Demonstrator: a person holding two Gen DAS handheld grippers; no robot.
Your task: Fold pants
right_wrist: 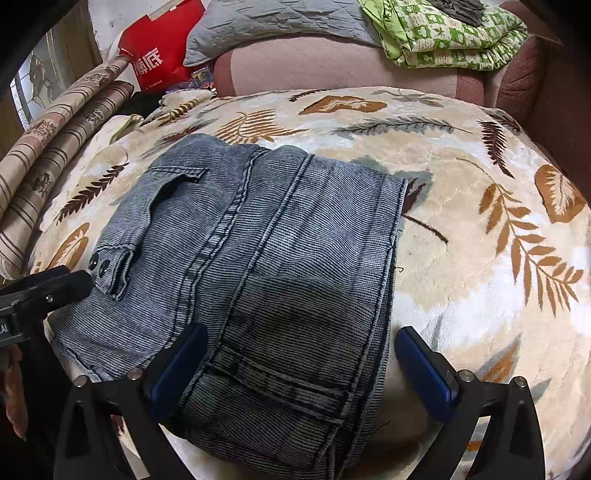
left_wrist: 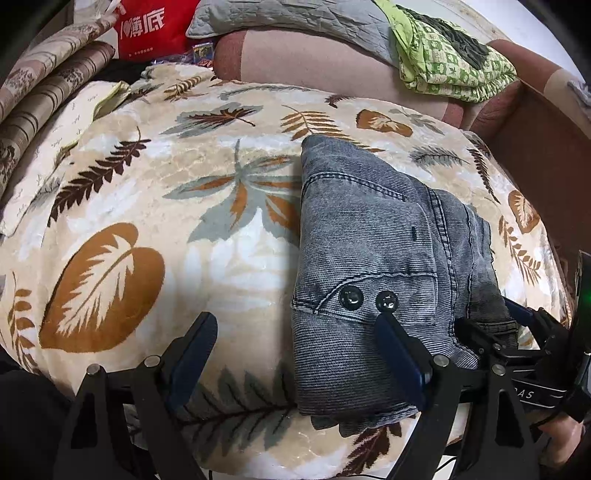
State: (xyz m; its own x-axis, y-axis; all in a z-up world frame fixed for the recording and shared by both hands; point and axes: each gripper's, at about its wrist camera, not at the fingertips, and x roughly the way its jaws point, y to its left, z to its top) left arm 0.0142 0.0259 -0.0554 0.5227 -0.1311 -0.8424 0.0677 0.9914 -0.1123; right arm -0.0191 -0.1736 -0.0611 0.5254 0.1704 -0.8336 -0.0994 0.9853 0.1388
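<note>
Folded grey-blue corduroy pants (left_wrist: 369,221) (right_wrist: 277,240) lie on a cream blanket (left_wrist: 129,184) (right_wrist: 480,184) with a leaf pattern. Two dark snap buttons (left_wrist: 351,297) sit at the pants' near left corner. My left gripper (left_wrist: 295,317) is open: its right finger rests over the pants by the snaps, its left finger over bare blanket. My right gripper (right_wrist: 301,332) is open and straddles the near right part of the pants, its right finger just off the cloth's edge. Each gripper also shows at the edge of the other's view, the right gripper (left_wrist: 517,325) and the left gripper (right_wrist: 55,284).
Behind the blanket runs a pink sofa back (left_wrist: 314,62) with a grey quilted pad (left_wrist: 295,18) and a folded green patterned cloth (left_wrist: 443,62) on it. A red bag (left_wrist: 147,29) and striped rolled cushions (left_wrist: 44,81) stand at the far left. A brown armrest (left_wrist: 535,147) borders the right.
</note>
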